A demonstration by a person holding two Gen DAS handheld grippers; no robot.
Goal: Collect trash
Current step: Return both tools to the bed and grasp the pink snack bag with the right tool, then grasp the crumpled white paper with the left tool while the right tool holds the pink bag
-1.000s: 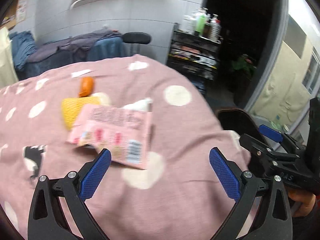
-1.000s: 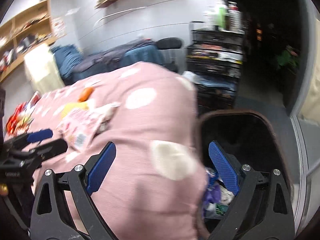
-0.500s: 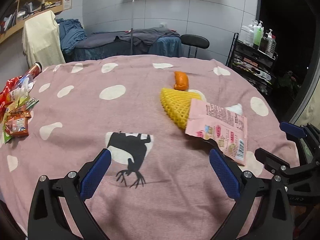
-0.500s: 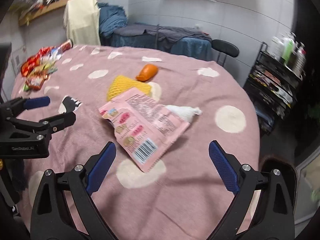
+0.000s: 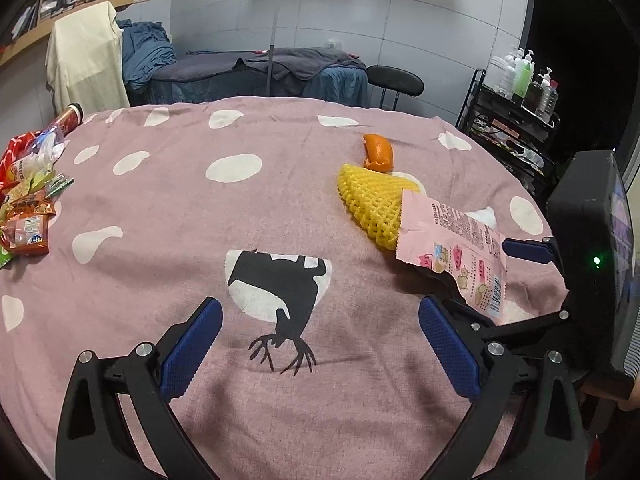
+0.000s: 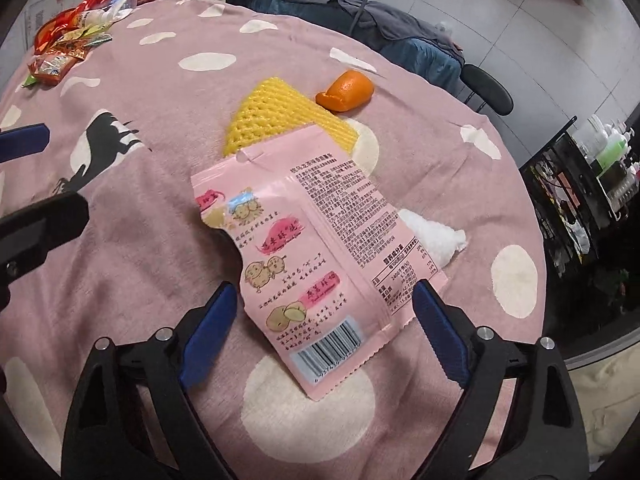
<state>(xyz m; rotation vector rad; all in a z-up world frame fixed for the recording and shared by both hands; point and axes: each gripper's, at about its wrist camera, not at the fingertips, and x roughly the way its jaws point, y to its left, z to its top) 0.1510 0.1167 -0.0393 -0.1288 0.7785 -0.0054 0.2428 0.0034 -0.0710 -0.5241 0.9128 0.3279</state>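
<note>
From my left wrist view, my left hand-held gripper (image 5: 320, 344) pointed down at a slant over a desk (image 5: 280, 208) draped in pink cloth with pale spots. Its two blue pads stood wide apart with nothing between them, only the cloth's black animal print (image 5: 280, 280) below. At the right edge my right hand-held gripper (image 5: 492, 276) reached in; one blue pad showed, the other was hidden behind a pink snack wrapper (image 5: 460, 256), and its black body was cut off by the frame. The wrapper lay flat near the desk's right edge, overlapping one yellow foam net (image 5: 370, 204). One piece of orange peel (image 5: 378, 152) lay just beyond the net. A pile of snack packets (image 5: 28, 200) sat at the far left, too jumbled to count.

From my right wrist view, my right hand-held gripper (image 6: 322, 320) tilted steeply down. Its pads had just been drawing closer together yet stood well apart, one on each side of the pink snack wrapper's (image 6: 312, 248) near end, neither pressing on it. The wrapper's small print was too small to read. I counted one yellow foam net (image 6: 280, 116) partly under the wrapper's far edge, one orange peel (image 6: 348, 90) beyond it, and one crumpled white tissue (image 6: 432, 240) peeking from under the wrapper's right side. At the left edge, the left hand-held gripper (image 6: 28, 176) showed only partly.
</note>
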